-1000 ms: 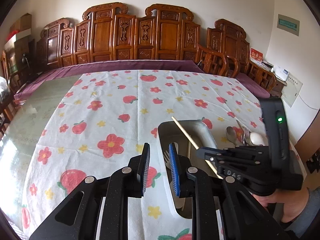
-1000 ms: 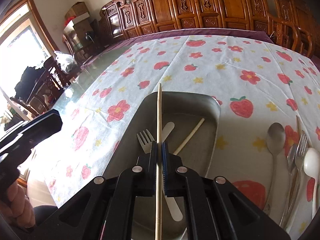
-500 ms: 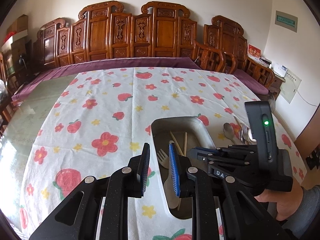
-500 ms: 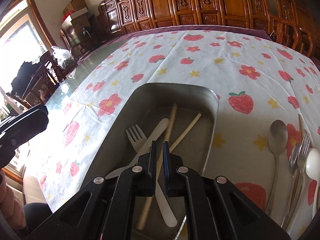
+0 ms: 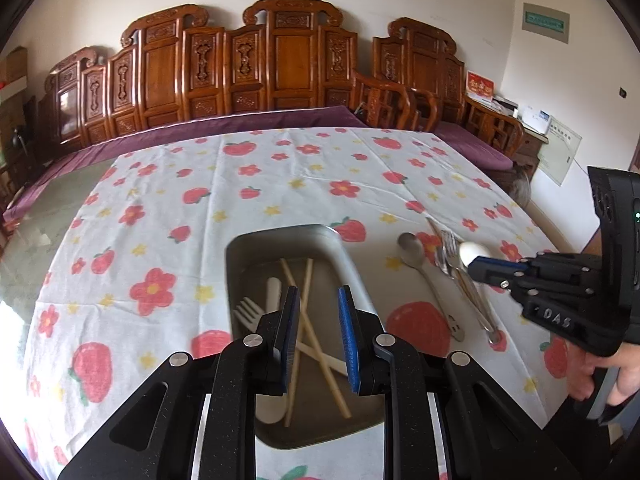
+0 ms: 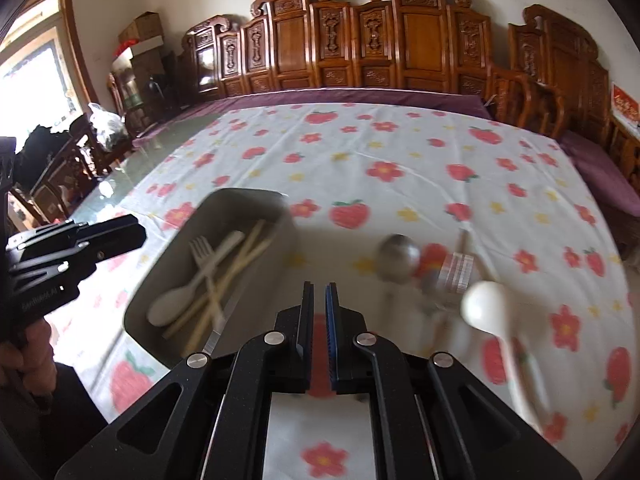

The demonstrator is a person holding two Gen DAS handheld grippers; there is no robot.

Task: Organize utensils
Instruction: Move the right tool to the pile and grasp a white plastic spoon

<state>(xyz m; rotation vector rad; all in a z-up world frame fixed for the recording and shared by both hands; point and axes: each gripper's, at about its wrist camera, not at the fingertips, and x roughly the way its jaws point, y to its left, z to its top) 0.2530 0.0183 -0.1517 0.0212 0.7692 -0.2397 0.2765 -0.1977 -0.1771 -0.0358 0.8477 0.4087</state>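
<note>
A grey metal tray (image 5: pixel 240 256) (image 6: pixel 240 194) lies on the flowered cloth and holds two wooden chopsticks (image 5: pixel 289 276) (image 6: pixel 248 252), a white fork (image 5: pixel 246 312) (image 6: pixel 200 248) and a white spoon (image 5: pixel 273 292) (image 6: pixel 176 300). My left gripper (image 5: pixel 318 292) hovers over the tray's near end, jaws a little apart and empty. Right of the tray lie a metal spoon (image 5: pixel 412 248) (image 6: pixel 400 256), metal forks (image 5: pixel 452 256) and a second white spoon (image 5: pixel 474 250) (image 6: pixel 484 304). My right gripper (image 6: pixel 319 292) (image 5: pixel 476 268) is shut and empty, near those loose pieces.
Carved wooden chairs and a purple-cushioned bench line the far side of the table. A glass tabletop shows left of the cloth. A hand (image 5: pixel 600 372) grips the right tool at the table's right edge. The right wrist view is blurred by motion.
The right gripper let go of the chopstick, which now lies in the tray, and swung right toward the loose cutlery. The left gripper shifted so the tray sits straight under it.
</note>
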